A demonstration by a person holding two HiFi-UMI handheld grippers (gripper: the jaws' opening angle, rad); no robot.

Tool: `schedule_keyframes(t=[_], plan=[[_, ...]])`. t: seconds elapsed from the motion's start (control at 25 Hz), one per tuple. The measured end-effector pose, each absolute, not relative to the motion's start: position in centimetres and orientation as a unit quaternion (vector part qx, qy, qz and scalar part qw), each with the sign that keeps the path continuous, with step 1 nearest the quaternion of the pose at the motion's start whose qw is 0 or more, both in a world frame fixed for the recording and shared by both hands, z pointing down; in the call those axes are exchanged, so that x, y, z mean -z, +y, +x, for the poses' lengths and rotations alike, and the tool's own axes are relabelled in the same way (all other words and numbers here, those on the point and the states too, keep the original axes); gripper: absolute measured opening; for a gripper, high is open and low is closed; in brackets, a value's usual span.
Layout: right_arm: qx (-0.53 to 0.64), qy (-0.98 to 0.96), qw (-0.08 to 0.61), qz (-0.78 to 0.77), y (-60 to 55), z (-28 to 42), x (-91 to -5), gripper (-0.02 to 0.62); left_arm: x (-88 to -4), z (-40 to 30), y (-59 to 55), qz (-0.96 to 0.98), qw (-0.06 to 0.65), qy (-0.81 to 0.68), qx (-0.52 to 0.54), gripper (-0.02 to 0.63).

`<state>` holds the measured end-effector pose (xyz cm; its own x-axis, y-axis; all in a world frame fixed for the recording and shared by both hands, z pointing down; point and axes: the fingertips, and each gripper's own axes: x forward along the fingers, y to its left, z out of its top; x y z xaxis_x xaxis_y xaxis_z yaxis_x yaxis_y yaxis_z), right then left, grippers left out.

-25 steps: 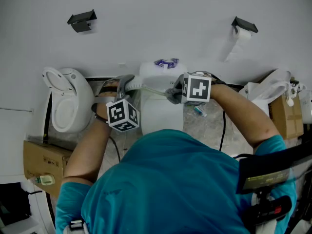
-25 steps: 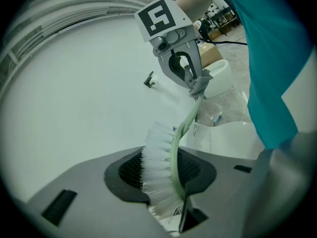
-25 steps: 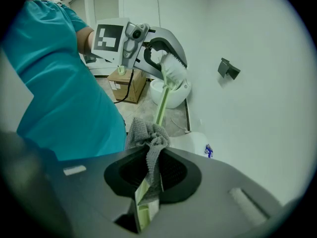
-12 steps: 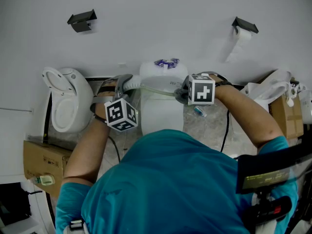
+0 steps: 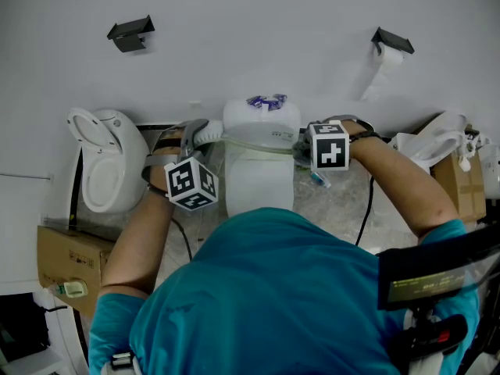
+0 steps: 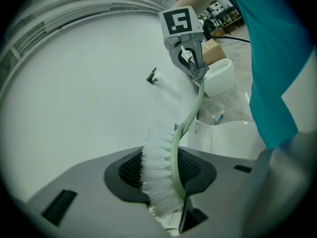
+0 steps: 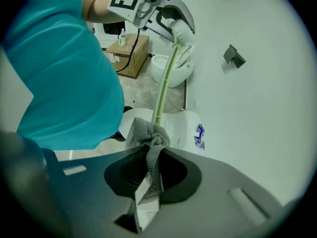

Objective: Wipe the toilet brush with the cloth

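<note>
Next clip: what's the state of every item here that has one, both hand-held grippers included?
toilet brush: lifted, bristle head clamped between jaws
cloth: bunched around the brush handle, pinched between jaws
left hand-held gripper: shut on the toilet brush
right hand-held gripper: shut on the cloth
toilet paper roll: on its wall holder, one sheet hanging down
left toilet: lid appears raised

We seem to be in a washroom mock-up. A toilet (image 5: 109,170) stands left, and toilet paper (image 5: 383,67) hangs far right. A cardboard box (image 5: 70,256) sits near left.
</note>
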<state>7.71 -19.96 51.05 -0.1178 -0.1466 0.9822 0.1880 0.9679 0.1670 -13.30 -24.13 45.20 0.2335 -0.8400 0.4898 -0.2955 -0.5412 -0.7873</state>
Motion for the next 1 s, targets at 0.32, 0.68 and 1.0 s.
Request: schedule_keyframes(t=[0.32,0.68,1.0], plan=[[0.143,-0.709,0.690,-0.007,-20.7,10.0,-51.4,0.048,-45.1,-13.8,-24.1,-0.729,0.282,0.390,0.486,0.153],[0.168,-0.665,0.728,0.000,-21.8,13.3,-51.8,0.049,-45.6,-14.0,-24.0,-0.728,0.280,0.383,0.495,0.153],[0.171,-0.658,0.731,0.067,-25.3,16.8,-50.0,0.049,-46.3,-14.2,-24.1,-0.731,0.260,0.384,0.500,0.153]])
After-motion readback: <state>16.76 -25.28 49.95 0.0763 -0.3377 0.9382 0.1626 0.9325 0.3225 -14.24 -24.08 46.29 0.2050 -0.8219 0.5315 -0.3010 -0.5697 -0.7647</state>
